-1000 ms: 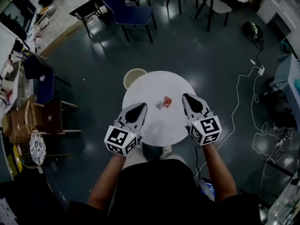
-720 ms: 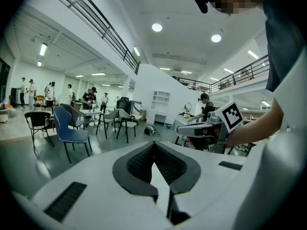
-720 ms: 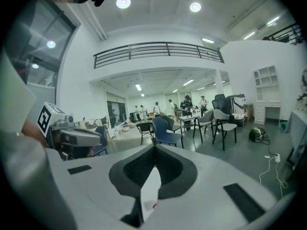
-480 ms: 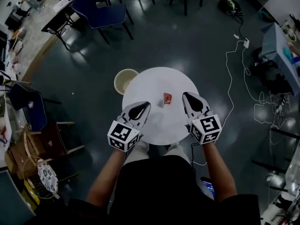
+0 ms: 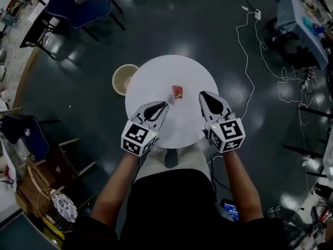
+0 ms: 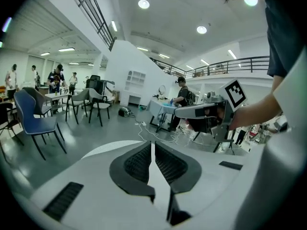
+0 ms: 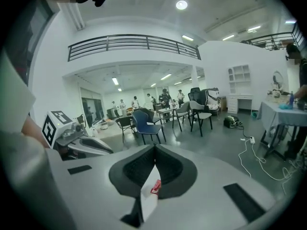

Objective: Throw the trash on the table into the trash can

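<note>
While the left hand-held gripper [image 5: 162,105] and the right hand-held gripper [image 5: 203,95] hang over the near part of the round white counter [image 5: 156,74], the red trash [image 5: 177,92] lies on its top. It sits between their tips and slightly beyond them, touched by neither. The left hand-held gripper is clenched, jaws meeting at the tips, with nothing in it. The right hand-held gripper is clenched too and empty; its own view shows the trash on the counter through the slit behind its closed tips. The can [image 5: 124,79] stands on the floor just beside the counter's left edge.
</note>
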The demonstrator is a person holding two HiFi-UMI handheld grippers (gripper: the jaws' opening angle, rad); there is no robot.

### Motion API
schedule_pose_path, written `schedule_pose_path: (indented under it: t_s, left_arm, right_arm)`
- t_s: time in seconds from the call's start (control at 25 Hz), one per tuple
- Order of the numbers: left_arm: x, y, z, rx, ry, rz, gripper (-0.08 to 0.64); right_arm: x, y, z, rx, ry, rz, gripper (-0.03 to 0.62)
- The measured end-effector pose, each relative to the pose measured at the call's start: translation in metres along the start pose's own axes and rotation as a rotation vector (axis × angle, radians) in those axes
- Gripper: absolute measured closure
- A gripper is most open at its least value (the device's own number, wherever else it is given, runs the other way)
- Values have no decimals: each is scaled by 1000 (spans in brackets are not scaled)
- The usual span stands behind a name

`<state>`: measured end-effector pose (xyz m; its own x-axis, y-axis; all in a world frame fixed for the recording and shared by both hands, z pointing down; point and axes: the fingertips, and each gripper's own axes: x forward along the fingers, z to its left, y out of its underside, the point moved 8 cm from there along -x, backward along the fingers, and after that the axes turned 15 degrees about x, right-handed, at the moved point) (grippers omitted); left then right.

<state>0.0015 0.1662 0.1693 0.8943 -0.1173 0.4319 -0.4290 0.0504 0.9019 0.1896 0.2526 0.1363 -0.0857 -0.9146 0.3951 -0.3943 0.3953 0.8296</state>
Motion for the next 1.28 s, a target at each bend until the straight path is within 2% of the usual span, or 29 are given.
schedule_pose_path:
  t_s: [0.08, 0.2, 0.4, 0.6, 0.8, 1.0, 1.28]
  left_arm:
    - [13, 8, 0, 9, 30, 28, 537]
    - [36, 20, 2, 1, 53, 60, 475]
    - [67, 52, 11, 7, 76, 118, 442]
    - [98, 90, 19, 0, 69, 163, 402]
    - [133, 119, 18, -10, 69, 197, 388]
    - [163, 150, 24, 28, 33, 228, 334]
    - [201, 189, 25, 79, 39, 312, 285]
  right_arm:
    - [2, 7, -6, 12, 10, 4, 575]
    - [7, 15, -21, 33, 20, 8, 575]
    - [29, 34, -38, 48, 34, 23, 575]
    - [53, 61, -58, 51, 38, 44, 575]
    - [64, 90, -86, 96, 52, 57, 575]
    - [80, 121, -109, 149, 71, 65, 575]
    - [104, 157, -130, 170, 85, 94, 575]
